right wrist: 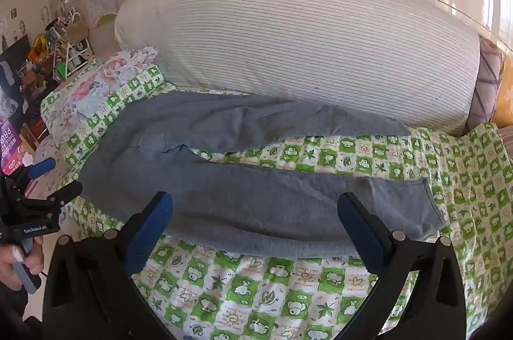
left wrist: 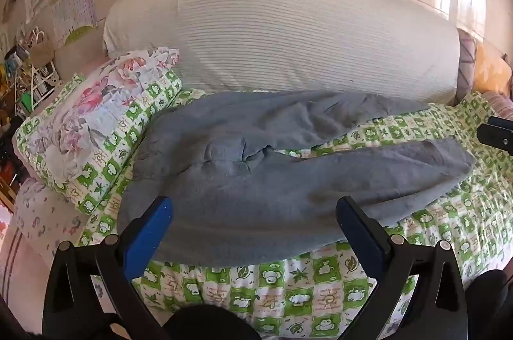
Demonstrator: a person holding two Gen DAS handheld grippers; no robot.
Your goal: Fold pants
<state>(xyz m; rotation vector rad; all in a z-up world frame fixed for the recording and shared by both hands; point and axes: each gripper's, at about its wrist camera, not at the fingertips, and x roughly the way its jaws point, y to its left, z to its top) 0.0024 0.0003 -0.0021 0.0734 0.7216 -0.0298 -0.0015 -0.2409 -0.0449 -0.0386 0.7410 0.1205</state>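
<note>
Grey sweatpants (left wrist: 256, 154) lie spread flat on the green-and-white patterned bedsheet (left wrist: 288, 292), waist at the left, two legs running right and splayed apart. My left gripper (left wrist: 255, 205) is open and empty, hovering over the near edge of the waist and near leg. In the right wrist view the pants (right wrist: 256, 195) show the near leg's cuff at the right. My right gripper (right wrist: 255, 202) is open and empty, above the near leg. The left gripper (right wrist: 48, 179) also shows at the left edge of the right wrist view, held in a hand.
A large striped white bolster (left wrist: 288, 35) lies behind the pants against the wall. A floral pillow (left wrist: 89, 115) sits at the left on the bed. Cluttered shelves (right wrist: 48, 51) stand far left. Orange and purple cushions (left wrist: 481, 70) sit at the far right.
</note>
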